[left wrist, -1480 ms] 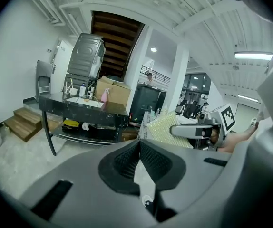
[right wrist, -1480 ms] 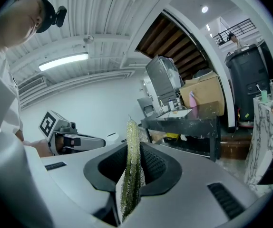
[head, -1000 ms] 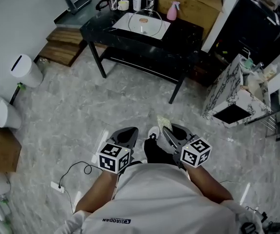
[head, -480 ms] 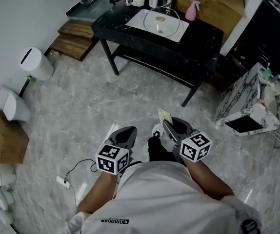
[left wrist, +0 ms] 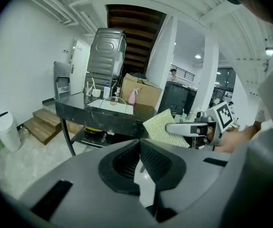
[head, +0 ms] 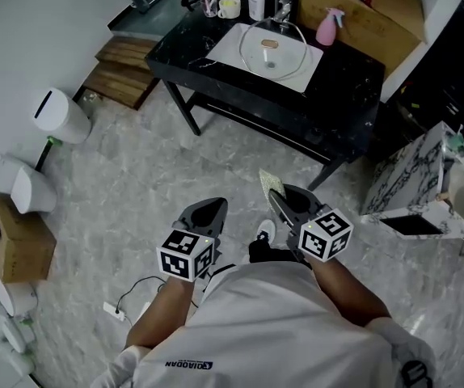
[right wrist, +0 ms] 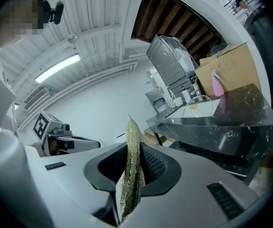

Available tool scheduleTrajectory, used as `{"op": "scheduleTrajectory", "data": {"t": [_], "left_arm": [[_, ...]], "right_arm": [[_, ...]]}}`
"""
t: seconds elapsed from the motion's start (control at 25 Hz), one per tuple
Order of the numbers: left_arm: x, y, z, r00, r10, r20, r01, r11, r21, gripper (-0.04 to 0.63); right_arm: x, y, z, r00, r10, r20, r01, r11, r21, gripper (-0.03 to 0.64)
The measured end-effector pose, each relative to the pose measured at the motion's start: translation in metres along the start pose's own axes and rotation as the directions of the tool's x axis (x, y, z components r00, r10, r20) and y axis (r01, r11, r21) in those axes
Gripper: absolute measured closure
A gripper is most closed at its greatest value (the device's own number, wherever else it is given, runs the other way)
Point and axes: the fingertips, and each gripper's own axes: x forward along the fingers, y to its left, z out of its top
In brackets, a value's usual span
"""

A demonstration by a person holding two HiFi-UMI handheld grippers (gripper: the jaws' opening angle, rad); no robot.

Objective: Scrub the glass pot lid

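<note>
The big black table (head: 341,83) stands well ahead of me, across the floor. On it is a white sink (head: 230,45), and the glass pot lid (head: 274,48) lies in that sink. I think the scrubbing has not begun yet. My right gripper (head: 276,198) squeezes a yellow-green scrub pad (head: 269,182). My left gripper (head: 205,213) is closed on nothing. Next I need to walk up close, then open my left gripper to hold the lid.
</note>
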Motion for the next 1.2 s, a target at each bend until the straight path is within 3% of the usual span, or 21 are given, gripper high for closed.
{"op": "scheduleTrajectory", "data": {"t": [0.44, 0.96, 1.2], "left_arm": [[0.110, 0.046, 0.081, 1.000, -0.023, -0.017, 0.024, 0.999, 0.041, 0.580], [0.170, 0.056, 0.108, 0.998, -0.049, -0.049, 0.052, 0.996, 0.067, 0.580], [0.204, 0.046, 0.123, 0.991, -0.125, -0.058, 0.130, 0.985, 0.109, 0.580]], "right_arm": [[0.060, -0.100, 0.070, 0.999, -0.007, 0.050, 0.007, 1.000, 0.004, 0.537], [0.057, -0.161, 0.088, 0.995, -0.068, 0.074, 0.066, 0.997, 0.032, 0.537], [0.049, -0.188, 0.089, 0.989, -0.129, 0.077, 0.126, 0.991, 0.045, 0.537]]}}
